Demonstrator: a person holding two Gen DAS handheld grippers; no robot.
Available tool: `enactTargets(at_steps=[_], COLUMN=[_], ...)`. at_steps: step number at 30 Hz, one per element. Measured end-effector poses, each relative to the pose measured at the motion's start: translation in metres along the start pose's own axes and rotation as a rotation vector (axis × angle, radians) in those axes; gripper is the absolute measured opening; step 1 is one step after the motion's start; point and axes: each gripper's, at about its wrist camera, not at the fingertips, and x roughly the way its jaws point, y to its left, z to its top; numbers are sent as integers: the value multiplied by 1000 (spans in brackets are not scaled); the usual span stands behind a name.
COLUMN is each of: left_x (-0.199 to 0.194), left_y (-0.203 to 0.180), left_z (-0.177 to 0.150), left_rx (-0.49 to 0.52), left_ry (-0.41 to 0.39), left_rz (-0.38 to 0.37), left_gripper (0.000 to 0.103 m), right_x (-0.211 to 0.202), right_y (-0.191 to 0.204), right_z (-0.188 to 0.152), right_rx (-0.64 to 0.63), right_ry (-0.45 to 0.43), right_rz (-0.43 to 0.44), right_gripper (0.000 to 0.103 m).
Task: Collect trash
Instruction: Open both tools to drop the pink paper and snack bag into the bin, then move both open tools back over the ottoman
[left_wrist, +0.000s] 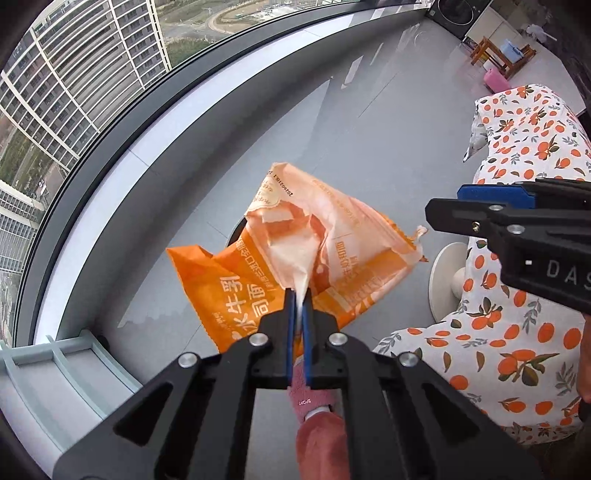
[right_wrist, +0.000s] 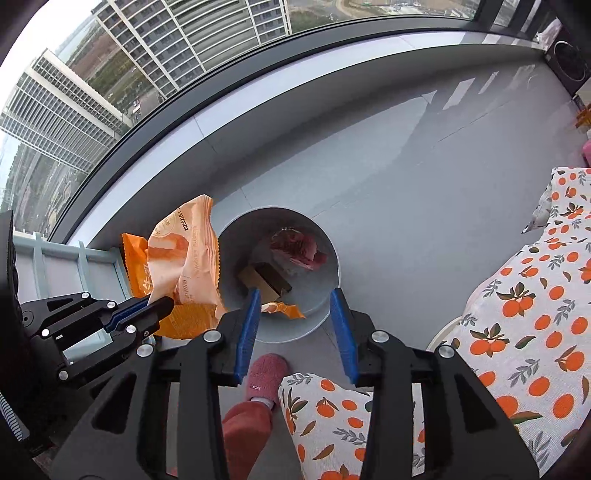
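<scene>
Jaws of left gripper (left_wrist: 299, 295) pinch orange wrapper (left_wrist: 295, 251) beside bin (right_wrist: 280, 273).

High-rise flat, enclosed balcony or sunroom by the look of it. Curved floor-to-ceiling window (right_wrist: 155, 110) across the upper left, tower blocks (left_wrist: 74, 74) and streets far below. Grey tiled floor (left_wrist: 295, 129) throughout. Washing machine (left_wrist: 452, 14) at the top right, wooden stool (left_wrist: 502, 55) and pink container (left_wrist: 495, 79) close by. Orange-print tablecloth (right_wrist: 535, 314) draped at right. Fluffy pink slipper (right_wrist: 264, 376) at bottom centre. Small round bin (right_wrist: 321, 314) on the floor mid-frame. Pale blue rack (left_wrist: 55, 365) lower left.
</scene>
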Motion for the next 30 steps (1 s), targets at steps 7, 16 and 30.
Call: enactTargets(at_steps=[7,16,30], left_x=[18,11,-91], left_y=[-22,-36,-126], left_z=[6,16,24], left_rx=[52,105,277], left_ry=[49,8,-42], left_rz=[-17,48,-14], left_gripper=[7,66,66], right_x=[-20,-40,-126], right_y=[-23,-48,-99], right_z=[-6,-24,-74], right_rx=[56,125,259], right_ry=[-31,-68,-148], right_rz=[5,22,14], right_gripper=[37,37,37])
